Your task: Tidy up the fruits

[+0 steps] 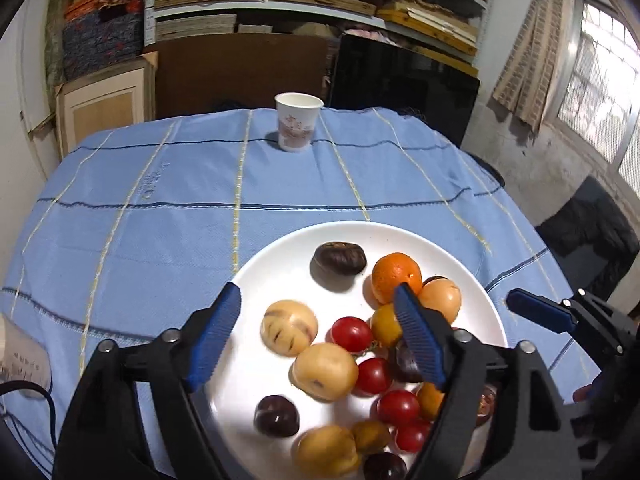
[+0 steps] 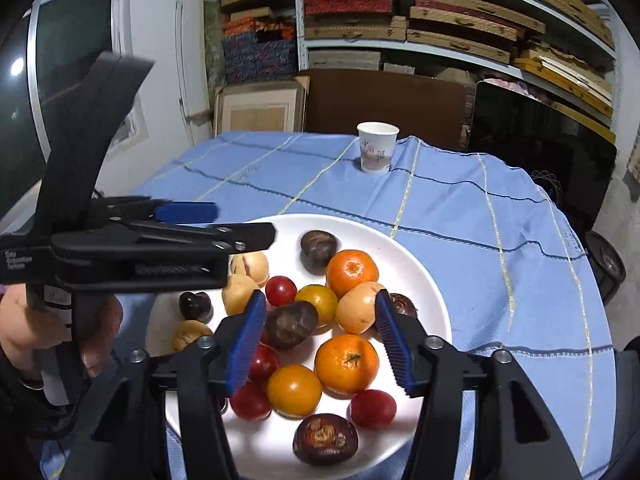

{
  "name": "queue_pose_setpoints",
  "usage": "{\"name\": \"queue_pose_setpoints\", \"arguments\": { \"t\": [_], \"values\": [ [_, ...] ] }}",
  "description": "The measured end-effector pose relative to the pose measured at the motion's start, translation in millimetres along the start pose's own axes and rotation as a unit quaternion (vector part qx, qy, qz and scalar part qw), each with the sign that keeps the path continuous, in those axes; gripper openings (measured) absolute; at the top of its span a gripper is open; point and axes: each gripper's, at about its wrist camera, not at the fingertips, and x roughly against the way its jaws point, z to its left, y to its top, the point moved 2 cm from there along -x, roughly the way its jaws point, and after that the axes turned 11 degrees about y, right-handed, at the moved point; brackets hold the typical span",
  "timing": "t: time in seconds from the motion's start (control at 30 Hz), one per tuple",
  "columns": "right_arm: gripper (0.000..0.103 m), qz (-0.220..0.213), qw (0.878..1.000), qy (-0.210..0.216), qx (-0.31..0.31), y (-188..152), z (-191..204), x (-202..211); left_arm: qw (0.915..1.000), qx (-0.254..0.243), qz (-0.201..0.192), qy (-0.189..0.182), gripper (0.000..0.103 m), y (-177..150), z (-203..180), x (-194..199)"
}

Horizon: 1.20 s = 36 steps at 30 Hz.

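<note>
A white plate on the blue cloth holds mixed fruit. There are two mandarins, red cherry tomatoes, yellow tomatoes, pale tan round fruits and dark brown chestnuts. My left gripper hovers over the plate's left half, open, with nothing between its blue pads. My right gripper hangs open above the pile's middle and touches no fruit. In the right wrist view the left gripper reaches in from the left over the plate's rim.
A paper cup stands near the table's far edge on the checked blue tablecloth. A white box with a cable lies at the near left. Shelves of stacked boards and a dark screen stand behind the table. A hand holds the left gripper.
</note>
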Motion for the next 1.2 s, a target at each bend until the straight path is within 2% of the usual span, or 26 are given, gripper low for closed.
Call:
{"name": "queue_pose_setpoints", "arguments": {
  "t": [0.03,0.13,0.17,0.23,0.33,0.43,0.57,0.7,0.83,1.07,1.2],
  "values": [
    [0.059,-0.005,1.000,-0.004,-0.004,-3,0,6,1.0000,0.003,0.000,0.001,0.078,-4,2,6],
    [0.061,-0.008,1.000,-0.008,-0.026,-16,-2,25,0.9999,-0.002,-0.002,0.015,0.093,-22,5,28],
    [0.063,-0.007,0.999,-0.004,-0.036,-23,-2,33,0.9998,-0.007,-0.005,0.019,0.094,-29,5,36],
    [0.075,-0.008,0.999,-0.004,-0.051,-42,2,50,0.9992,-0.023,-0.017,0.028,0.098,-46,2,56],
    [0.089,-0.016,0.998,-0.017,-0.062,-68,13,74,0.9980,-0.042,-0.023,0.041,0.098,-74,-3,85],
    [0.093,-0.019,0.996,-0.020,-0.079,-92,24,95,0.9972,-0.039,-0.037,0.052,0.098,-95,-1,118],
    [0.094,-0.012,0.996,-0.030,-0.089,-116,41,116,0.9944,-0.035,-0.060,0.080,0.098,-122,4,170],
    [0.095,-0.013,0.996,-0.033,-0.084,-126,59,139,0.9943,-0.016,-0.072,0.077,0.098,-151,13,212],
    [0.098,-0.028,0.996,-0.050,-0.069,-120,76,165,0.9936,0.006,-0.065,0.092,0.098,-168,18,232],
    [0.099,-0.050,0.996,-0.057,-0.055,-112,93,197,0.9935,0.025,-0.074,0.083,0.098,-178,15,257],
    [0.099,-0.051,0.995,-0.061,-0.054,-113,95,202,0.9912,0.022,-0.071,0.110,0.098,-181,10,260]
  ]
}}
